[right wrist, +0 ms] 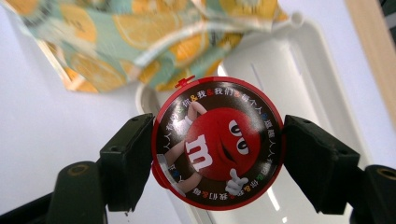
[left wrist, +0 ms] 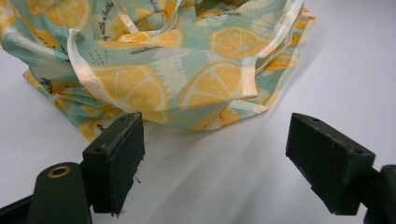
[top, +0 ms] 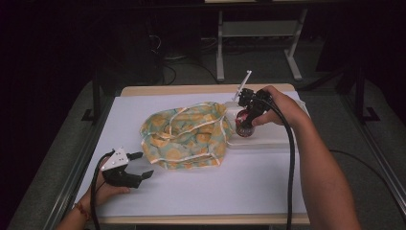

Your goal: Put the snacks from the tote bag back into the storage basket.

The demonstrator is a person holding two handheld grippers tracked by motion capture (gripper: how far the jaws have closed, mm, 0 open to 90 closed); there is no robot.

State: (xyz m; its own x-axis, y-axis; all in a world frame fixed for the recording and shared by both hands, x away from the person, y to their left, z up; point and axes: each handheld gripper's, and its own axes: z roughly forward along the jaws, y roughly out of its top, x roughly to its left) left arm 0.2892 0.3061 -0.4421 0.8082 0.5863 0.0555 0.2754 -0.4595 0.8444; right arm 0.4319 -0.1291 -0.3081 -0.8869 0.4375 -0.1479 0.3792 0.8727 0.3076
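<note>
The right tongs [right wrist: 217, 149] grip a round red candy tin [right wrist: 217, 143] by its rim, one jaw on each side, over the white tray [top: 273, 136] at the desk's far right. The crumpled lemon-print cloth bag [top: 186, 135] lies just left of the tin, its edge overlapping the tray's left end, so the likely move is leftward into the bag, whose mouth I cannot make out. The left tongs [top: 139, 165], open and empty, sit near-left, close to the bag's near edge, with bare desk [top: 230, 187] around them.
</note>
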